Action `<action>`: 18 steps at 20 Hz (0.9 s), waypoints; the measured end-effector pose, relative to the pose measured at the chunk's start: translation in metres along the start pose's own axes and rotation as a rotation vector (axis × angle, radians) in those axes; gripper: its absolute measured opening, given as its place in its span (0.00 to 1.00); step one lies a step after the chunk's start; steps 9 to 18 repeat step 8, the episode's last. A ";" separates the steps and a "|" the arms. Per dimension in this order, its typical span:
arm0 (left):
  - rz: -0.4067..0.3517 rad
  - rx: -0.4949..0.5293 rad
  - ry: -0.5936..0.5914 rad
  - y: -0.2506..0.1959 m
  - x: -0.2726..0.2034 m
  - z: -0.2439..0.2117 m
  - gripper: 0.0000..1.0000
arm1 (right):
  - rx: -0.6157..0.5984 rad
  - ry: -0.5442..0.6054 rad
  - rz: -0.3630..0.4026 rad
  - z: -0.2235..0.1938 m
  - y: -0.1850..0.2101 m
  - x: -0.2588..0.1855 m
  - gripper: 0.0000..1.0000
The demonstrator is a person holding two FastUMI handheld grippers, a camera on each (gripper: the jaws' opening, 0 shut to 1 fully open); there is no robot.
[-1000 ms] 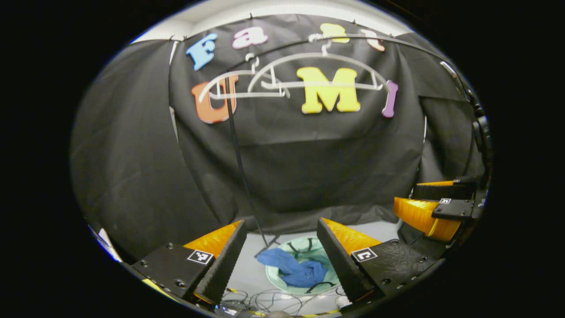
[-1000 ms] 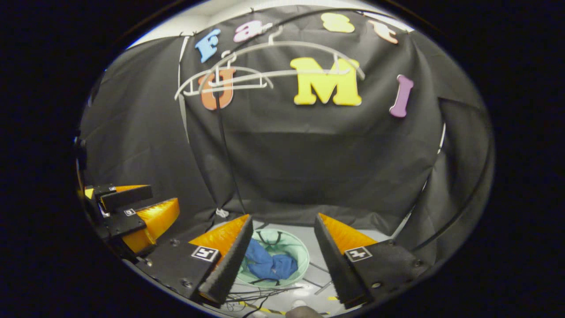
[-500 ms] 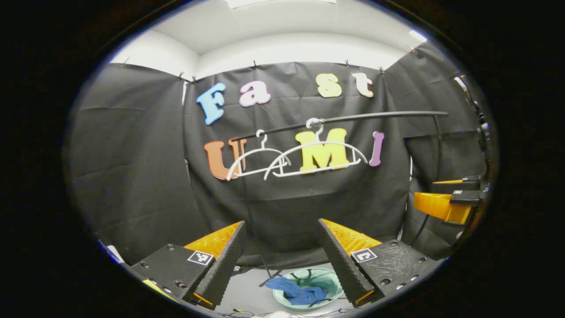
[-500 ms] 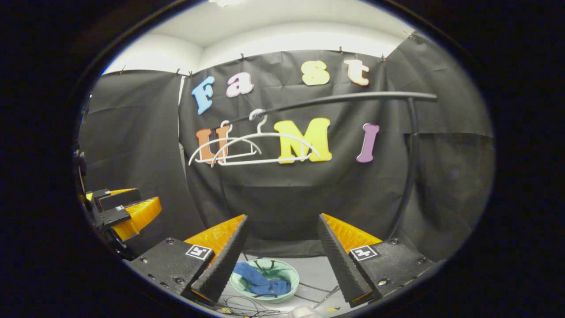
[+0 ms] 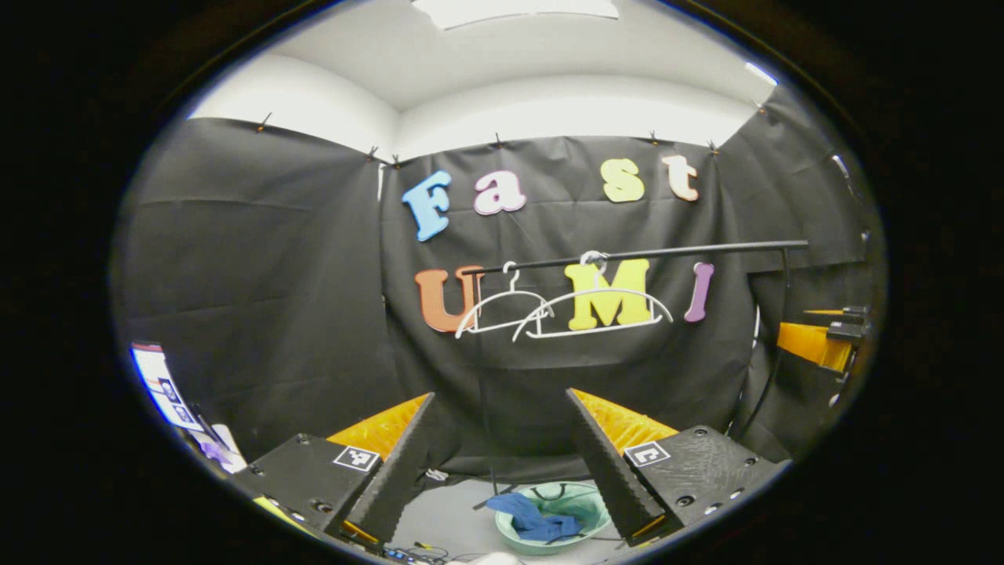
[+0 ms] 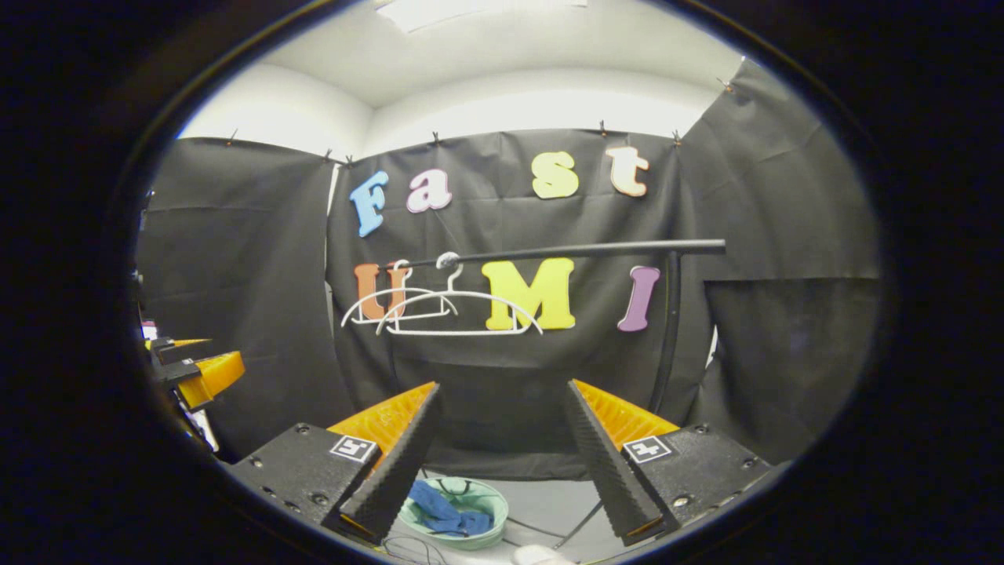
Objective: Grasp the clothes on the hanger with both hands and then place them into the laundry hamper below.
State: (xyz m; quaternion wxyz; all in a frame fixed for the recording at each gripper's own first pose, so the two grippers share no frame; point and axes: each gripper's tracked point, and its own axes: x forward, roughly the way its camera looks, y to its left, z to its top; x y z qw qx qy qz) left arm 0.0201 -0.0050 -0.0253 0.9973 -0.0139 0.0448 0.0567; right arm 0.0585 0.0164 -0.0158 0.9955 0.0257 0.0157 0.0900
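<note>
A blue garment lies crumpled in the pale green laundry hamper on the floor, partly draped over its near rim. In the right gripper view the same blue garment fills the hamper. Two bare white hangers hang from a black rail. My left gripper is open with nothing between its fingers, well back from the hamper. My right gripper is open too and holds nothing. The right gripper also appears at the far right of the left gripper view, the left gripper at the far left of the right gripper view.
The rail stands on a black upright post right of the hangers. Loose cables lie on the grey floor near the hamper. Papers or a screen sit at the far left of the left gripper view.
Both grippers have pulled back and tilted upward, so the hamper has shrunk toward the bottom and the rail, hangers and ceiling have come into view. Both stay open; the garment lies still.
</note>
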 end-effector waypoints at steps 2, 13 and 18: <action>0.031 -0.012 0.001 0.004 -0.007 0.005 0.99 | 0.003 0.001 0.038 0.001 0.008 0.000 0.99; 0.096 -0.005 0.006 0.019 -0.021 0.007 0.99 | 0.022 -0.007 0.089 0.002 0.018 0.008 1.00; 0.096 -0.005 0.006 0.019 -0.021 0.007 0.99 | 0.022 -0.007 0.089 0.002 0.018 0.008 1.00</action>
